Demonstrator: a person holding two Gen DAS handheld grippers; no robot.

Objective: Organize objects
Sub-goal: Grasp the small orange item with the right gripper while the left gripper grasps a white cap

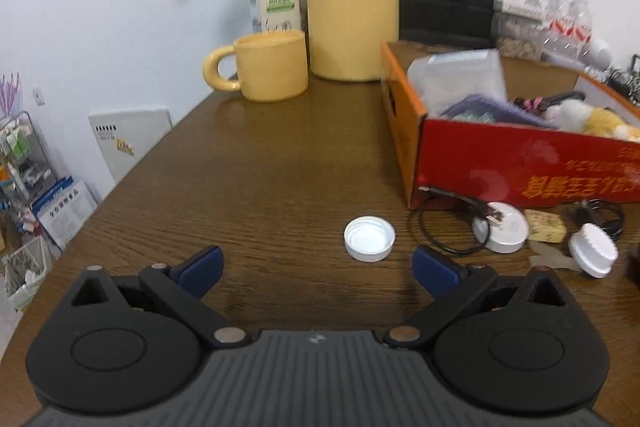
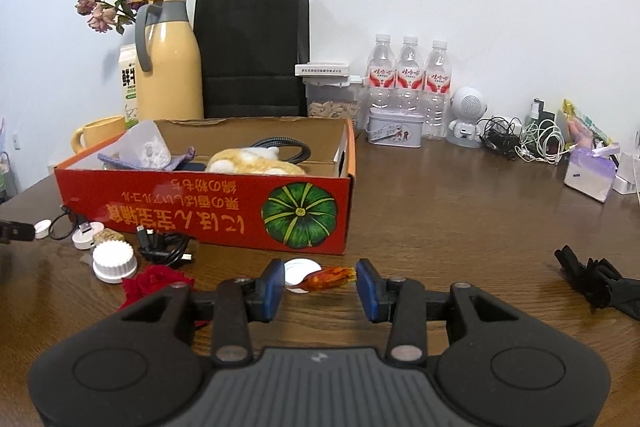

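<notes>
A red cardboard box (image 2: 208, 215) with a pumpkin picture sits on the brown table and holds a plush toy (image 2: 252, 163), a cloth and a cable; it also shows in the left wrist view (image 1: 520, 167). My left gripper (image 1: 316, 267) is wide open and empty, just short of a white bottle cap (image 1: 369, 239) lying open side up. My right gripper (image 2: 316, 289) is open, its pads either side of an orange wrapped candy (image 2: 330, 278) that lies on the table beside a small white disc (image 2: 298, 273).
A ribbed white lid (image 2: 114, 261), a red fabric flower (image 2: 154, 281), a black cable (image 2: 166, 245), a white charger puck (image 1: 504, 231) and a cork piece (image 1: 546, 225) lie before the box. A yellow mug (image 1: 268, 65), flask (image 1: 352, 7), bottles (image 2: 408, 83) and black gloves (image 2: 596, 279) stand around.
</notes>
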